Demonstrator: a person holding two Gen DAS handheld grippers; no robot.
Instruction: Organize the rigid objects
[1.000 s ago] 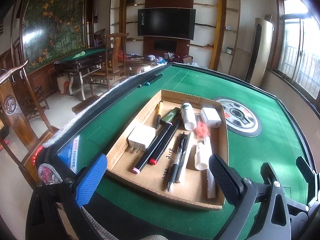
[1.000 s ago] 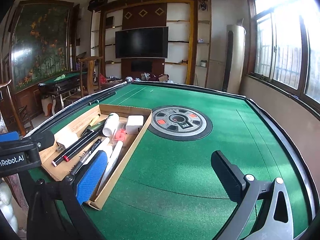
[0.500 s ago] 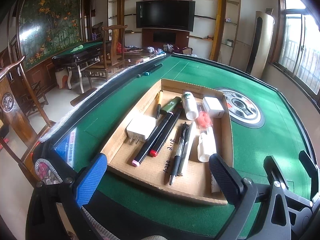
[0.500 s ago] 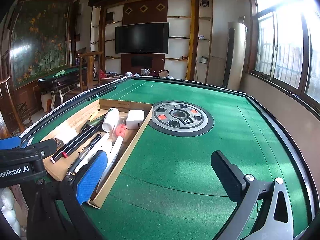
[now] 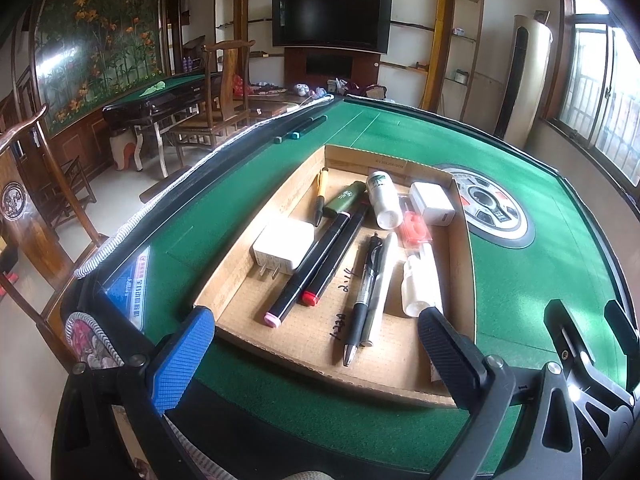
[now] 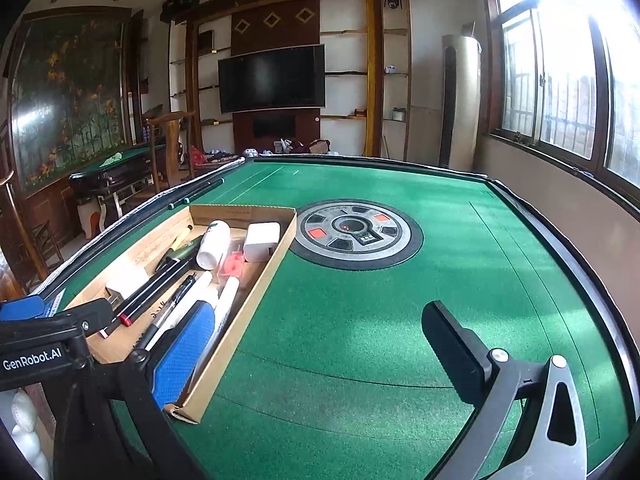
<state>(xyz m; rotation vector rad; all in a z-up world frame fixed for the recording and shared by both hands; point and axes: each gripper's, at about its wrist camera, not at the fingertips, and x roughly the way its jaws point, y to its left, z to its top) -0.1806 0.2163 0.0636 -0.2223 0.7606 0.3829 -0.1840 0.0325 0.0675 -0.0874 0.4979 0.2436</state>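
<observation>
A shallow cardboard tray [image 6: 276,254] is seen at the left of the green felt desk [image 6: 400,312], filled with markers, pens, a white bottle [image 6: 214,245] and a white charger [image 6: 261,241]. The right gripper [image 6: 316,352] is held above the felt, jaws spread wide and empty.

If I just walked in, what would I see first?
A big green felt table fills the room, with a round grey dial set in its middle. On its left side sits a cardboard tray packed with pens, markers, white chargers and a small white bottle. Two open claws, left and right, hover at the near edge.
</observation>
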